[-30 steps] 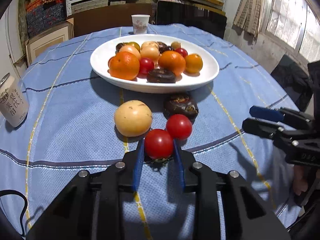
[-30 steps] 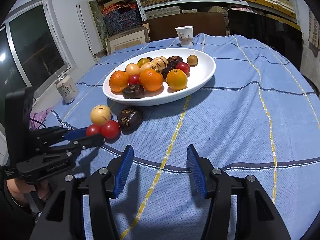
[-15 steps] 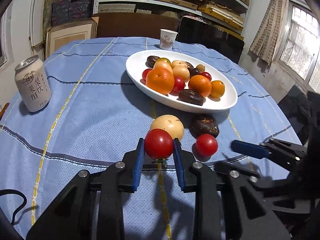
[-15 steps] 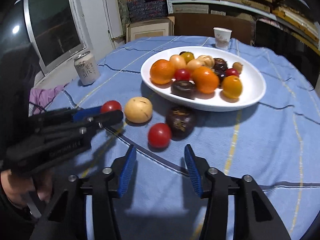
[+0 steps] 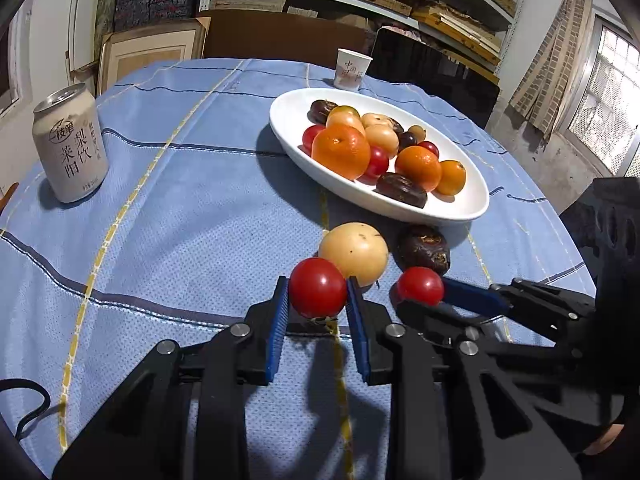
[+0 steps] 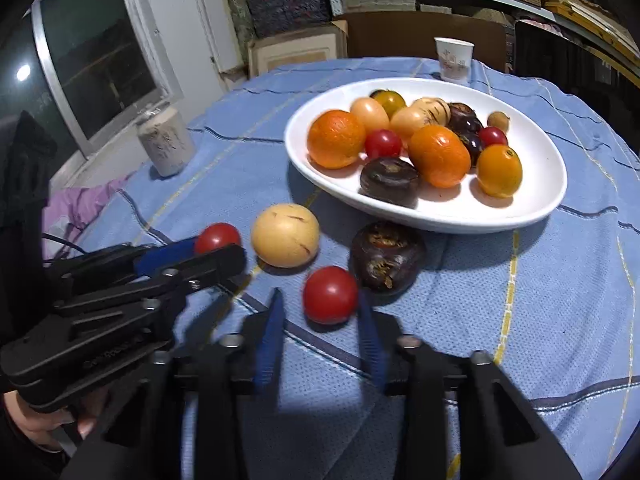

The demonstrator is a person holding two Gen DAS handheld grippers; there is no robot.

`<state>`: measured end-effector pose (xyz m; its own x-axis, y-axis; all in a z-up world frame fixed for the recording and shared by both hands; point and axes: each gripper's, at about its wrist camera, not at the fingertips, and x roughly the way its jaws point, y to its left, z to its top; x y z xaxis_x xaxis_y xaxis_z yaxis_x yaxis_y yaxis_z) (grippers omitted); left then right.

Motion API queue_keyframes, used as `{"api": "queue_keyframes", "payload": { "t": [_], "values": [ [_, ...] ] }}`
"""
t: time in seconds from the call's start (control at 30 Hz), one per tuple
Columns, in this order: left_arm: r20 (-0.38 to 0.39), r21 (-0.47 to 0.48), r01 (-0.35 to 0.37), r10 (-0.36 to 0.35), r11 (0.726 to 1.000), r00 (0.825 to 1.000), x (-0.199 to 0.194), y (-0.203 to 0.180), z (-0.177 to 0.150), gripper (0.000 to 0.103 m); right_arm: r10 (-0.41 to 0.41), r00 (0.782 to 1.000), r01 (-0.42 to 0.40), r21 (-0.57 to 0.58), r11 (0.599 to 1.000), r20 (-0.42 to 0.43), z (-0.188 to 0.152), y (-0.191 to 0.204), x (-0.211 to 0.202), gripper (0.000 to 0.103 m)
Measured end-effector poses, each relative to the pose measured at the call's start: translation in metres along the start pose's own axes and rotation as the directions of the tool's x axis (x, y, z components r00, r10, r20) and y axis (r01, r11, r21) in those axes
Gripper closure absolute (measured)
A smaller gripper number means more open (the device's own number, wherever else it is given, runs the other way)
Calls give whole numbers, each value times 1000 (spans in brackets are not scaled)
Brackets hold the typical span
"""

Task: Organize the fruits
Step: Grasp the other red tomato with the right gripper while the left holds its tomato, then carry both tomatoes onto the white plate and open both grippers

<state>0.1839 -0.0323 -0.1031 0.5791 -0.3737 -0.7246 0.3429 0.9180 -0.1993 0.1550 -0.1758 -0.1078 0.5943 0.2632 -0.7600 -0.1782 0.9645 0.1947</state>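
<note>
Blue tablecloth (image 5: 168,216) near the white plate's (image 5: 472,210) front rim carried loose fruit; left gripper (image 5: 318,308) clamped one tomato (image 5: 317,287), right gripper's (image 6: 320,322) fingers had just been closing around another tomato (image 6: 329,294), probably for plating.

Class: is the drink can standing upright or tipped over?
Upright: the can stands on its base on the tablecloth, its top facing up.

In the right wrist view the blue fingers (image 6: 272,336) are smeared by blur, so I cannot tell if they press the red tomato (image 6: 330,295) between them. The can (image 6: 165,145) near the left edge of the table (image 6: 560,280) is blurred and its print is unreadable. In the left wrist view the held tomato (image 5: 318,288) hides the near part of the yellow fruit (image 5: 356,252).
</note>
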Motion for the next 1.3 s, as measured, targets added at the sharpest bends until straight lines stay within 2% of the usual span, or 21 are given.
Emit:
{"api": "queue_keyframes", "payload": {
  "t": [0.43, 0.8, 0.93, 1.1, 1.3],
  "values": [
    [1, 1, -4, 4, 1000, 1000, -1, -1, -1, 75, 0, 999, -2, 44, 999, 36, -15, -13, -24, 75],
    [24, 15, -15, 14, 1000, 1000, -4, -2, 0, 75, -41, 995, 35, 62, 997, 90, -24, -26, -46, 75],
    [24, 11, 15, -15, 1000, 1000, -10, -4, 0, 75, -81, 989, 75, 59, 995, 121, -26, -39, -61, 75],
    [24, 24, 66, -67, 998, 997, -22, -16, 13, 75, -116, 978, 98, 105, 990, 175, -13, -75, -89, 75],
    [69, 99, 53, -60, 994, 996, -28, -45, 63, 75, -123, 960, 105, 85, 991, 253, 38, -98, -111, 75]
  ]
}}
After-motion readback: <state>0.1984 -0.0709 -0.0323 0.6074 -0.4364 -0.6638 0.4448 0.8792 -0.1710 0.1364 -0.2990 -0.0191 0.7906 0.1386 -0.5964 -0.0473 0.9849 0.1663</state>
